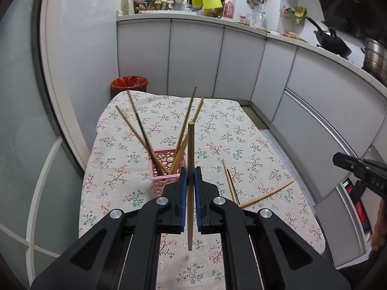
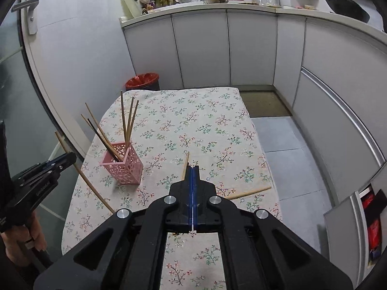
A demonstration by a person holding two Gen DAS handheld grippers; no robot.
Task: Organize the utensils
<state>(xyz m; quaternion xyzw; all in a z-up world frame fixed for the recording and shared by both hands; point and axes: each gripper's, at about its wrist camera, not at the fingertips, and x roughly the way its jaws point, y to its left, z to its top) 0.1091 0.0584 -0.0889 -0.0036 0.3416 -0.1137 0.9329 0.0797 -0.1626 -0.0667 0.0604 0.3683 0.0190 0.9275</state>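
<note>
Above the floral table, left gripper clamped on chopstick; right gripper fingers together

Open floral tablecloth across the far and right side, free for passing. Blocked at left by the pink holder with chopsticks fanning outward above it; loose chopsticks near the front right.

Your left gripper is raised above the table, its blue pads pressed close on either side of a thin wooden stick that stands nearly upright between them. Your right gripper is lower and farther right, pads together with nothing between them. Your left hand wraps its handle.
</note>
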